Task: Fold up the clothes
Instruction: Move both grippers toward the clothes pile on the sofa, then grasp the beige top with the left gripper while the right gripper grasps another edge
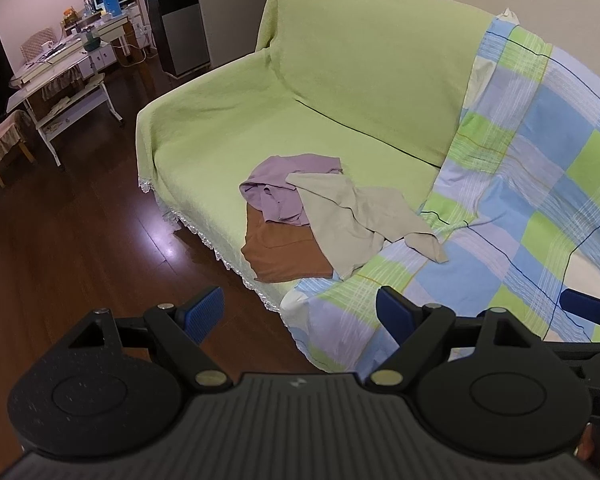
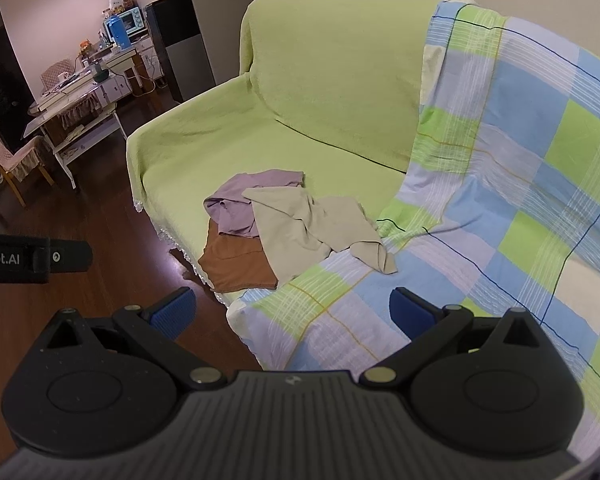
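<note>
Loosely heaped on a sofa (image 1: 228, 136) seat draped in green cloth: a beige garment (image 1: 352, 216) over a lilac garment (image 1: 284, 184), both over a brown garment (image 1: 280, 252) at the front edge. Beige sleeve trailing onto the checked blanket (image 1: 520, 208) just beside. Left gripper (image 1: 300, 312) spread wide, empty, held well short of the pile. Right gripper (image 2: 292, 312) likewise wide and empty, above the blanket's corner. Dark wooden floor (image 1: 100, 240) below.
</note>
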The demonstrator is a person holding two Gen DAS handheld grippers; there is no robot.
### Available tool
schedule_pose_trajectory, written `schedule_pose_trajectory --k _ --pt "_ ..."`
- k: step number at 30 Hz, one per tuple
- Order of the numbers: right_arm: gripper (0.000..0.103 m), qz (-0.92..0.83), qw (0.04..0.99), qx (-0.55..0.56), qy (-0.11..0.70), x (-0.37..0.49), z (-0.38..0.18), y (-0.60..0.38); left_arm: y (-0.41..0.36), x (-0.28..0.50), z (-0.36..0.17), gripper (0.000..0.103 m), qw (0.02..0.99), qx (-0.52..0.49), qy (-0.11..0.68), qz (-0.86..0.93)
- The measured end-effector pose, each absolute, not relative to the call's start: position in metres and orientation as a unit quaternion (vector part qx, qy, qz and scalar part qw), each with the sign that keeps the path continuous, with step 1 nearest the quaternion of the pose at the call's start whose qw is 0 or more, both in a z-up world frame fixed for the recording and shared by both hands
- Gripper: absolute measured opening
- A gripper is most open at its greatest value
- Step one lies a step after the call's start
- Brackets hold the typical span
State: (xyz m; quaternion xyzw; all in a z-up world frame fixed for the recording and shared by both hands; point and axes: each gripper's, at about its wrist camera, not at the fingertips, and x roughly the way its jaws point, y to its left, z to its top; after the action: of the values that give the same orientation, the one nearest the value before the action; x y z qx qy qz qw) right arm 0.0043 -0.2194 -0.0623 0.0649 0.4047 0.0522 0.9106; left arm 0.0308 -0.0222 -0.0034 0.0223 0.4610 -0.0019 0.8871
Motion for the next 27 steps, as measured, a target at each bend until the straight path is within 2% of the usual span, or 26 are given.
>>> schedule_pose_trajectory --k 12,19,23,27 --pt "0.102 0.053 0.903 0.069 0.420 0.036 -0.067 -0.234 -0.029 0.053 -0.029 0.085 0.869 0.030 0.494 -0.005" --pt "0.102 0.036 0.899 0.059 0.432 0.080 -0.124 -0.240 -0.034 0.081 -0.095 0.085 0.826 0.055 0.558 -0.051" --pt "0.101 0.025 0.898 0.052 0.436 0.110 -0.160 -0.243 -0.033 0.104 -0.145 0.085 0.822 0.096 0.556 -0.074" --pt "0.085 0.014 0.897 0.044 0.440 0.139 -0.197 -0.247 -0.042 0.149 -0.202 0.084 0.810 0.200 0.541 -0.105"
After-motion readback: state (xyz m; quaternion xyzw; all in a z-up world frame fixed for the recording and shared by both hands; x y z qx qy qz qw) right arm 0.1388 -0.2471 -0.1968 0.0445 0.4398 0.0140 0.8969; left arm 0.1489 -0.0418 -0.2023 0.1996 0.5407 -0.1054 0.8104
